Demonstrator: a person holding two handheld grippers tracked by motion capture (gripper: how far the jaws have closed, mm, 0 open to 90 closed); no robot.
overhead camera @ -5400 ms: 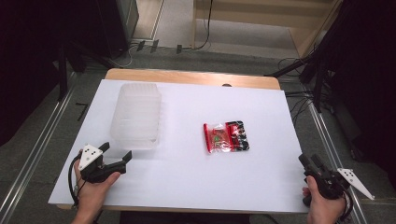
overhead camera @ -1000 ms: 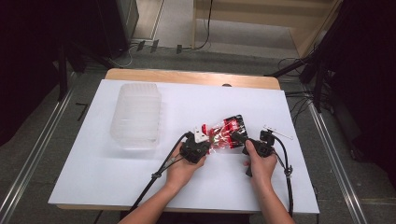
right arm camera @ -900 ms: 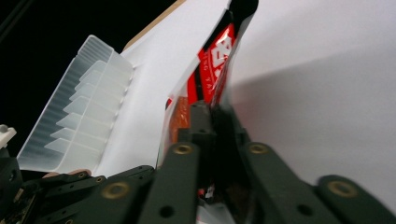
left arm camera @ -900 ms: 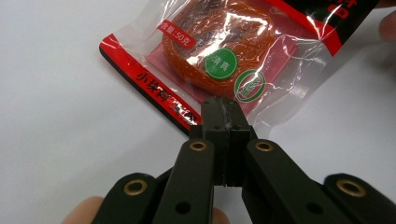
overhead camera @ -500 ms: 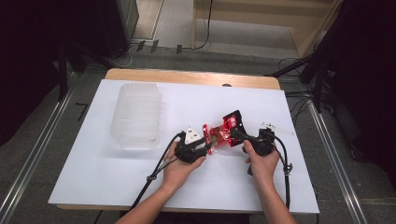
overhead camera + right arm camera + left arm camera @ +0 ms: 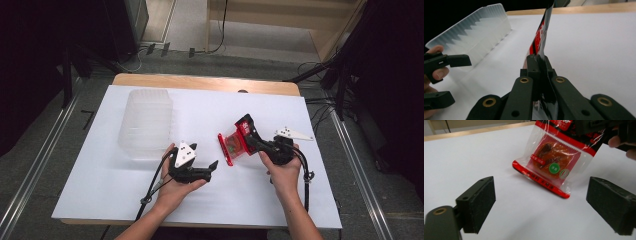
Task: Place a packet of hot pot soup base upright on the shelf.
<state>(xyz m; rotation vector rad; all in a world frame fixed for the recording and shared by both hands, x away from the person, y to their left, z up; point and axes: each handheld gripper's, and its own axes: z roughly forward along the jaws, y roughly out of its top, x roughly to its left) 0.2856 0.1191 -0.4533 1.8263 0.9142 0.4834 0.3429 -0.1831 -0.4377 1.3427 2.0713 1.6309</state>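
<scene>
Nearest the person's edge of the white table (image 6: 100, 190), the left gripper (image 6: 204, 167) is held low above the sheet, its jaws spread wide with nothing between them. They have just been opening: a second ago they were closed on the left edge of the snack packet (image 6: 236, 142), and that edge has since been released. The left gripper has also been drawn back to the left, so that a bare strip of table is now seen between it and the packet. In the left gripper view the two black pads (image 6: 477, 202) are set far apart, and the packet (image 6: 554, 161) is seen beyond them, tilted, with its lower red edge just above the sheet.

A little farther in, the right gripper (image 6: 252, 137) is clamped tight on the dark end of the packet, which is held lifted off the table. In the right gripper view the jaws are pressed together on the film, and the packet (image 6: 541, 37) rises edge-on from them. Compared with five seconds ago, when it lay flat at the middle of the table, the packet is now raised and tilted.

Farthest back, at the left, the clear plastic container (image 6: 146, 122) lies unmoved.
</scene>
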